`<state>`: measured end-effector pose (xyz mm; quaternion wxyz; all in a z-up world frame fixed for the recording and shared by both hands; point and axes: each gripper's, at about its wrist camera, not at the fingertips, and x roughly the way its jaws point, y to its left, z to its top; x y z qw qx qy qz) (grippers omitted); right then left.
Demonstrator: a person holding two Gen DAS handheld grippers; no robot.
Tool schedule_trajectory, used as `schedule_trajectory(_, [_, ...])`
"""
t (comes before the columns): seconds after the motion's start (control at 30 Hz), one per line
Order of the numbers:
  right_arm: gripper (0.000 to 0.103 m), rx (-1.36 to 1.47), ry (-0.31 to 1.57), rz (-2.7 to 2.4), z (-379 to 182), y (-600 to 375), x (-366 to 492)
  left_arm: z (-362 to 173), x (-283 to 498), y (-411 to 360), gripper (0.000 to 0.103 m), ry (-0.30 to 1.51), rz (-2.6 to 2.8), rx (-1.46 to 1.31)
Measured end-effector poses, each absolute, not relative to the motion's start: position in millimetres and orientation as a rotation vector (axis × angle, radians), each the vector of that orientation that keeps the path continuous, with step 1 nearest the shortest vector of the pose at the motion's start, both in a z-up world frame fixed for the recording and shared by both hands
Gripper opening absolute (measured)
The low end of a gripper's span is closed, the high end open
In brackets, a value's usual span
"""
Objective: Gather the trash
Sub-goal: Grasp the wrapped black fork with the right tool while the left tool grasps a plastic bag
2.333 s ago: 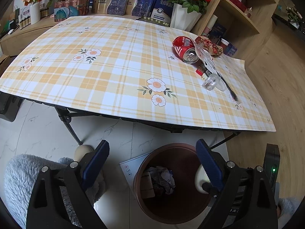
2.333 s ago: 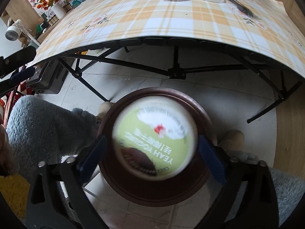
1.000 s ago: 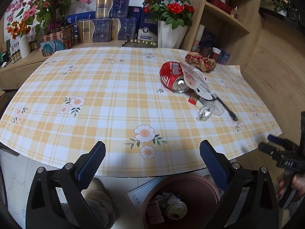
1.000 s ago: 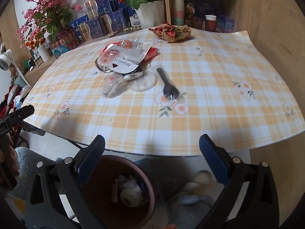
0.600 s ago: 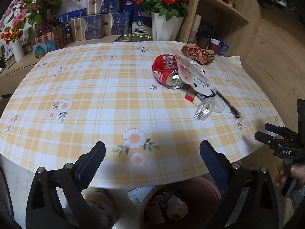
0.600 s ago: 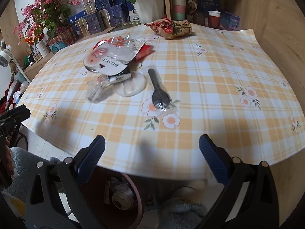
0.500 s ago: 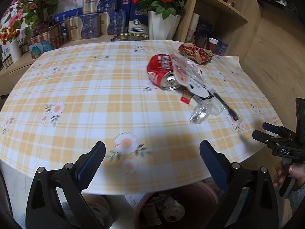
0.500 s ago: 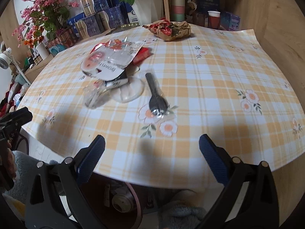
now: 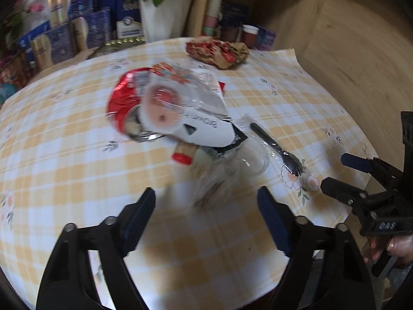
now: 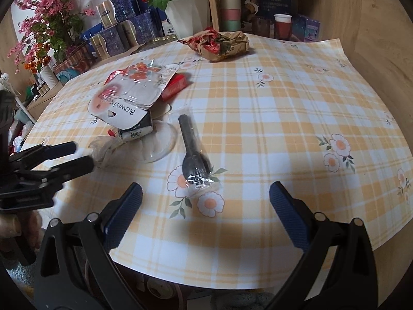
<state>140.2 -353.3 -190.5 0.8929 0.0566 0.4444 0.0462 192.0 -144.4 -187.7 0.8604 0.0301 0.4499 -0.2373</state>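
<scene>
Checked worktop [image 10: 284,118] carries trash: a wrapped black spoon [image 10: 193,152] lies just ahead of the spread, empty right tongs [image 10: 205,199]; left tongs [image 9: 206,204], also spread, face a clear wrapper [image 9: 219,180].

On the checked tablecloth [image 10: 284,118] there was 1 crushed red can [image 9: 124,103], 1 clear blister pack [image 10: 124,100] printed "Brown hook", 1 black plastic spoon [image 10: 193,152] in a clear wrapper, 1 clear plastic lid [image 10: 160,144], 1 crumpled clear film [image 10: 103,147], 1 small red packet [image 10: 176,85] and 1 crumpled paper wrapper [image 10: 222,42]. 2 grippers were in view, both with jaws apart: 1 left gripper [image 9: 206,214] and 1 right gripper [image 10: 206,206]. Behind the table stood 1 white pot of red roses [image 10: 188,13], 1 stack of paper cups [image 10: 231,5] and 1 further single cup [image 10: 282,25].
</scene>
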Motion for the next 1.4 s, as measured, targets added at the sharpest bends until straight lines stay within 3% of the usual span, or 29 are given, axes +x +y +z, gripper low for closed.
schedule_trajectory(0.1, [0.095,0.109,0.926,0.115,-191,-352,143,-196,203,-151,0.062,0.965,-0.511,0.079])
schedule_trajectory(0.13, [0.089,0.107,0.932,0.127,-192,-352,145,-198,206,-151,0.059,0.971,-0.516,0.081])
schedule_trajectory(0.2, [0.083,0.101,0.943,0.138,-194,-351,149,-201,208,-151,0.028,0.989,-0.527,0.079])
schedule_trajectory(0.53, [0.058,0.077,0.957,0.157,-201,-347,179,-196,187,-102,0.023,1.034,-0.529,-0.089])
schedule_trajectory(0.93, [0.054,-0.047,1.008,0.141,-219,-325,220,-180,165,-66,0.023,0.997,-0.534,-0.125])
schedule_trajectory(1.0, [0.048,-0.055,0.999,0.152,-219,-324,222,-180,164,-64,0.023,0.997,-0.54,-0.138])
schedule_trajectory(1.07, [0.019,-0.051,0.995,0.161,-218,-324,222,-180,161,-62,0.023,0.996,-0.543,-0.142])
schedule_trajectory(1.1, [0.015,-0.044,0.999,0.161,-217,-325,221,-179,160,-61,0.023,0.996,-0.545,-0.144])
schedule_trajectory(1.4, [0.014,0.105,0.928,0.162,-191,-332,183,-171,141,-52,0.023,0.971,-0.576,-0.118])
